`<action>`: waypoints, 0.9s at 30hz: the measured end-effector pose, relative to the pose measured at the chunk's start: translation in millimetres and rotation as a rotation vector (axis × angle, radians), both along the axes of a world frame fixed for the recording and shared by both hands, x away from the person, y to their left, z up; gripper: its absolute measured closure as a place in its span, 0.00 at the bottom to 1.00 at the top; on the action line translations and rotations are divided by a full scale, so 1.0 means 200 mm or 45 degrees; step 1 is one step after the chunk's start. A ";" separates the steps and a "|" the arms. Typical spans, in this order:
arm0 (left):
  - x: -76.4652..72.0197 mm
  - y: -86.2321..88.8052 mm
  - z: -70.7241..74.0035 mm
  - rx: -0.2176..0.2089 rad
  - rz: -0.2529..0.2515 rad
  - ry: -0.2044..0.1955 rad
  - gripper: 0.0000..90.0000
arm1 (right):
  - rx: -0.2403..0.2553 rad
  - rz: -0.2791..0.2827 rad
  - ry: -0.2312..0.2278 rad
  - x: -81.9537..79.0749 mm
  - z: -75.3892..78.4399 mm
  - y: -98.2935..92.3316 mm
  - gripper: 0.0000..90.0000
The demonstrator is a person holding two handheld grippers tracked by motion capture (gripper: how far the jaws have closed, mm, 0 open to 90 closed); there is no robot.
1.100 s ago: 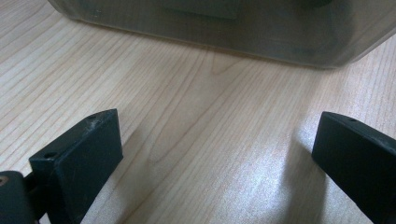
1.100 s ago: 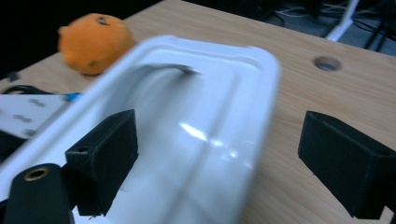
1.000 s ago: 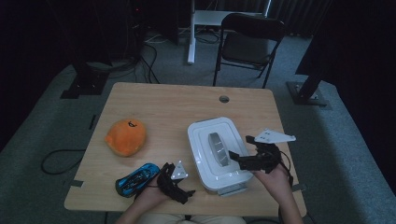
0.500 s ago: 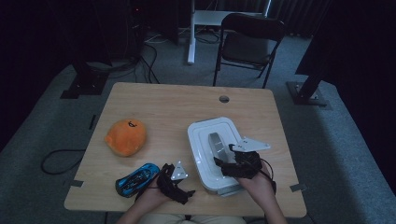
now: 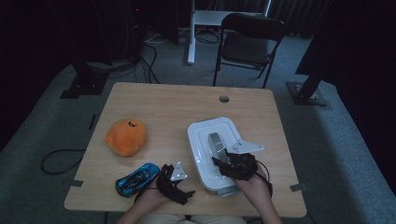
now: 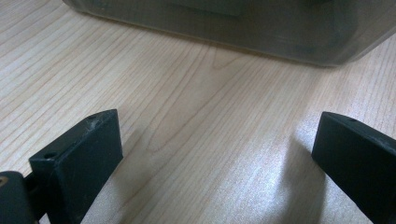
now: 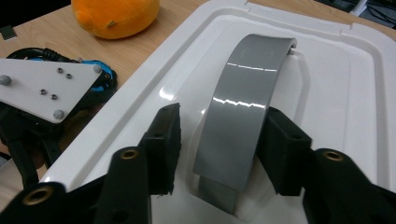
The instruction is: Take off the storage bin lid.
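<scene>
One white lidded box [image 5: 212,154] sat on the wooden table [image 5: 173,105], and everything else lay to its left: one orange plush toy [image 5: 125,136] well apart, one blue toy car [image 5: 137,179] nearer the front edge. The box's single grey handle [image 7: 245,105] arched over its lid. The right gripper [image 7: 219,140] had a jaw on each side of that handle, spread and not yet pressing it. The left gripper [image 5: 173,183] rested on the table just beside the box's front left corner, its two jaws wide apart over bare wood, holding nothing.
</scene>
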State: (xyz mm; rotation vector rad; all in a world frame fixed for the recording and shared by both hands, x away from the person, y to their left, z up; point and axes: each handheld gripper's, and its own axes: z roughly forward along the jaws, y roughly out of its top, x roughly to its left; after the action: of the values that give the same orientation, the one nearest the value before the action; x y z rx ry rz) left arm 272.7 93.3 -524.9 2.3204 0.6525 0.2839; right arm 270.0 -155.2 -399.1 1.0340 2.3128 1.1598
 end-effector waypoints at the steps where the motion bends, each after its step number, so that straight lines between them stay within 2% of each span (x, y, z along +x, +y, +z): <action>1: 0.00 0.00 0.00 0.000 0.000 0.000 0.03 | 0.000 0.000 0.000 0.00 0.00 0.00 0.60; 6: 0.00 0.00 0.00 0.000 0.001 0.000 0.02 | -0.014 -0.031 -0.005 0.00 0.00 0.00 0.70; 11: 0.00 0.00 0.00 0.000 0.002 0.000 0.03 | -0.013 -0.040 -0.005 0.00 0.00 0.00 0.71; 15: 0.00 0.00 0.00 0.001 0.003 -0.001 0.03 | 0.014 -0.044 0.004 0.00 0.00 -0.01 0.72; 19: 0.00 0.00 0.00 0.001 0.003 -0.001 0.03 | 0.073 -0.046 0.022 0.00 0.00 -0.03 0.74; 27: 0.00 0.00 0.00 0.000 0.003 -0.001 0.03 | 0.115 -0.052 -0.017 0.00 0.07 -0.06 0.75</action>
State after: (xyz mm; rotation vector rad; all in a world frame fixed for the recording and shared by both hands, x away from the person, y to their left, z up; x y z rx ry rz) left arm 272.3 93.4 -524.9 2.3193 0.6553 0.2856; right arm 269.8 -167.7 -385.1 1.0961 2.2369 1.2617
